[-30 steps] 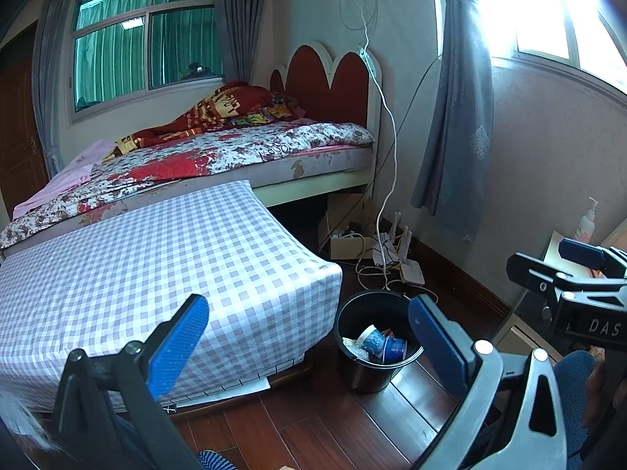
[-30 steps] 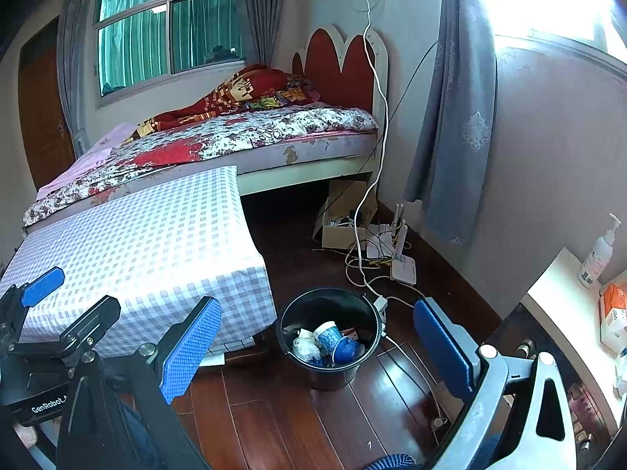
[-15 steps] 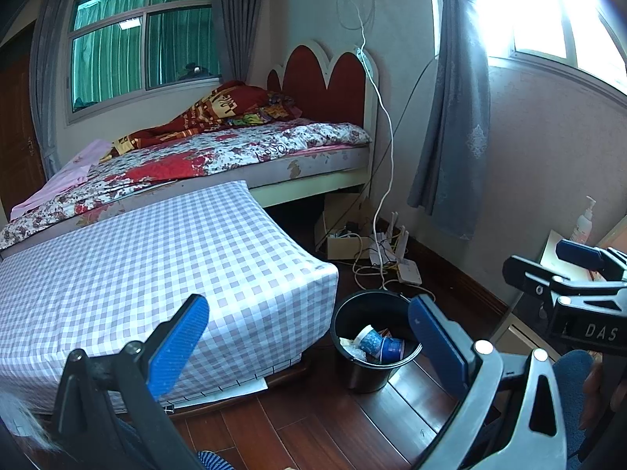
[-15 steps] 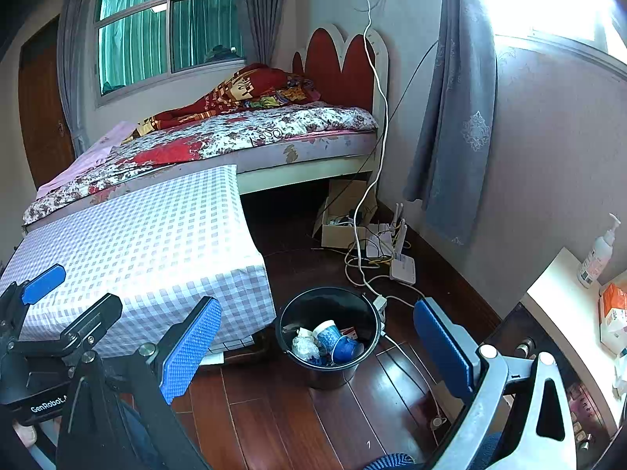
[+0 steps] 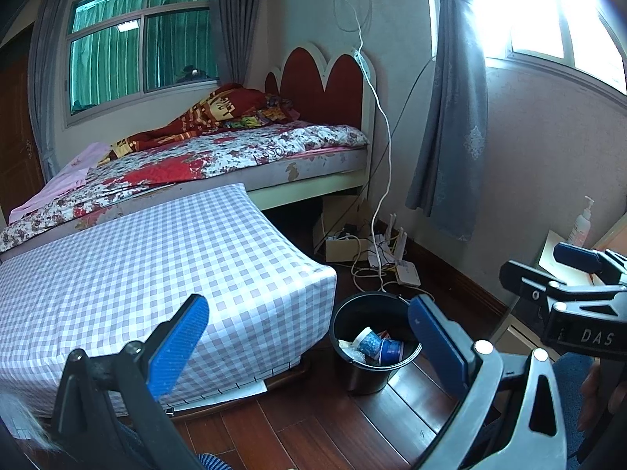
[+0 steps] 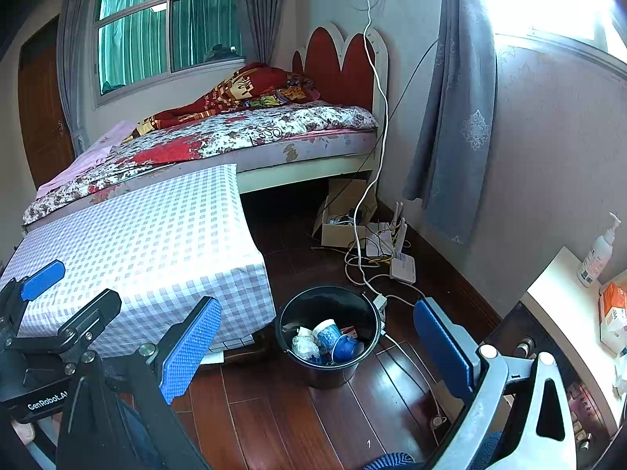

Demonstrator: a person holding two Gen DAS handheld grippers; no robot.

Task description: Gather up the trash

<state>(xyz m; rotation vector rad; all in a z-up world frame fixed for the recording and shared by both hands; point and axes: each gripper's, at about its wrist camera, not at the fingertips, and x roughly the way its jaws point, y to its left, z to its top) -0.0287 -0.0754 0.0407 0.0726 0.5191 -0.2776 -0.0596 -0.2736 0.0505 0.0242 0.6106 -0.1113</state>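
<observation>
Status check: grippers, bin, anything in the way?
Left hand-held gripper open, empty. Right hand-held gripper open, empty. Bin on floor, cups inside. White cable trails beside bin.

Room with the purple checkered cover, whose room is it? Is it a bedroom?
Most likely a home bedroom. There is a bed with a flowered quilt and a red headboard, curtained windows, and a small black trash bin on the wooden floor.

Bin (image 6: pixel 329 305) rim hides the lower trash (image 6: pixel 327 338); items unclear.

Right tongs (image 6: pixel 313 352) gape empty above the black bin (image 6: pixel 364 356) holding blue cups (image 6: pixel 328 336)
</observation>
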